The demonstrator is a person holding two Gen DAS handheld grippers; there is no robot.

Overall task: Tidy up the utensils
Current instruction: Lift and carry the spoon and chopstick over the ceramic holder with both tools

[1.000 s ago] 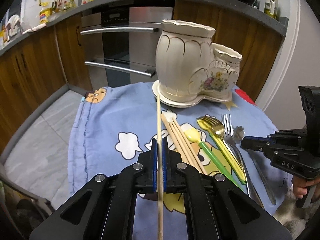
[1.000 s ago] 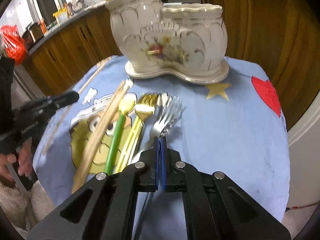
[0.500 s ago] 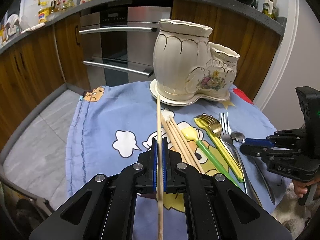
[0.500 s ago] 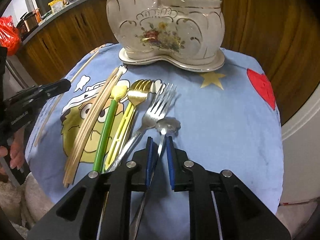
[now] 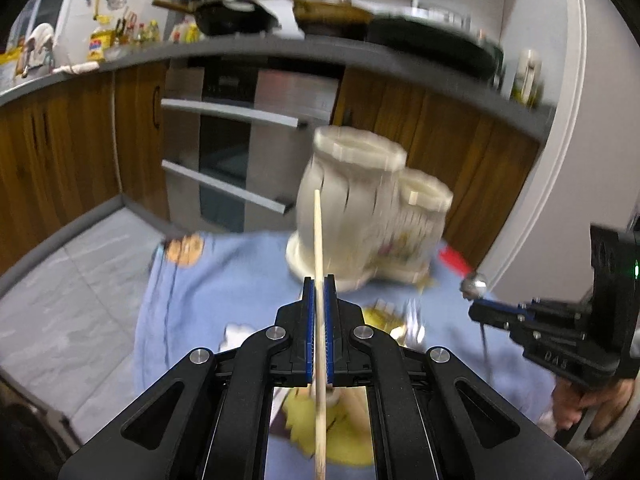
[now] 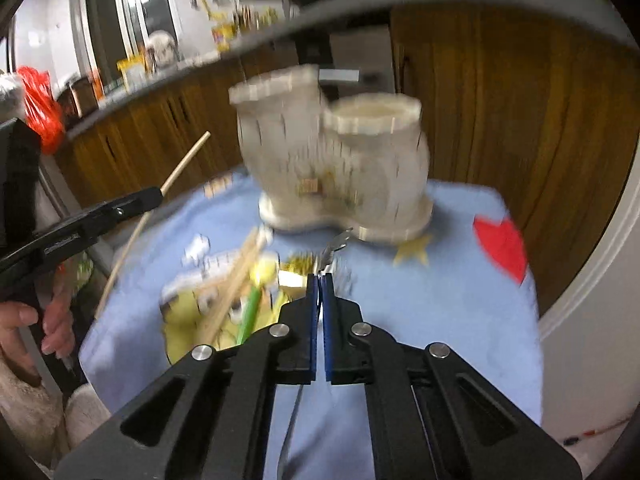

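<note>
- Both grippers had come up off the cloth since a second before: the chopstick (image 5: 318,240) that had lain with its tip on the blue cloth (image 5: 224,280) now stood clear in the air, and the spoon (image 5: 473,285) I had just closed on was lifted too.
- My left gripper (image 5: 319,328) was clamped on the chopstick partway along its length; the tip reached up in front of the taller cup of the ceramic holder (image 5: 360,208), not yet over its mouth.
- My right gripper (image 6: 319,320) had just snapped shut on the spoon's thin handle; the handle ran between the jaws, and in the left view the bowl showed beyond the tips.
- On the cloth lay the rest: more chopsticks (image 6: 236,280), a green-handled piece (image 6: 249,312), gold forks (image 6: 296,268) and, blurred, what I took for a silver fork (image 6: 334,246), all just in front of the holder.
- I judged this the carry step, pick-up done for both pieces and neither yet in the holder.
- Next I needed to bring each piece above a cup and tip it nearly upright, then let go only once the lower end was inside the rim; the long chopstick would swing easily, so I'd have to keep it clear of the holder's lip.
</note>
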